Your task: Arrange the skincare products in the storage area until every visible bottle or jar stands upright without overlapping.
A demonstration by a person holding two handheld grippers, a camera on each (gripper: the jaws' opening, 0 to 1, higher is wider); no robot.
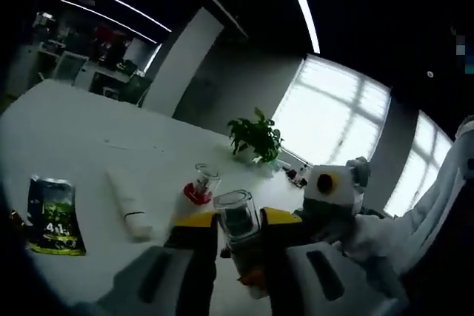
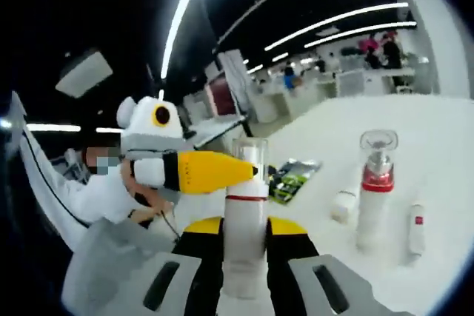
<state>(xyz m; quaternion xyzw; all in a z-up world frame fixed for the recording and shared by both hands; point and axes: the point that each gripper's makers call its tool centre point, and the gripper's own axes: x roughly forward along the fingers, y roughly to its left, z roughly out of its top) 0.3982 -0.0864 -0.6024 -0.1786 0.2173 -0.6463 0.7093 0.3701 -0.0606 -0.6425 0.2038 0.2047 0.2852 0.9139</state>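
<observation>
1. My left gripper (image 1: 238, 238) is clamped on a clear-capped bottle (image 1: 238, 220); beyond it a red-collared pump bottle (image 1: 204, 183) stands on the white tabletop (image 1: 67, 131).
2. My right gripper (image 2: 244, 246) grips a white bottle (image 2: 244, 220), the left gripper's yellow jaw touching it.
3. A white tube (image 1: 132, 201) and green sachet (image 1: 52, 216) lie left of the pump bottle.
4. Labels are unreadable; a potted plant (image 1: 255, 137) stands before bright windows (image 1: 333, 109).

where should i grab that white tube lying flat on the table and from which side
Take the white tube across its narrow width near mid-body, coming straight down from above. It lies flat on the table with its long axis running away from the left gripper view, so the jaws should close across that axis. The green sachet sits apart from it, so the tube's sides look free, though the fisheye blur makes this a judgement.
</observation>
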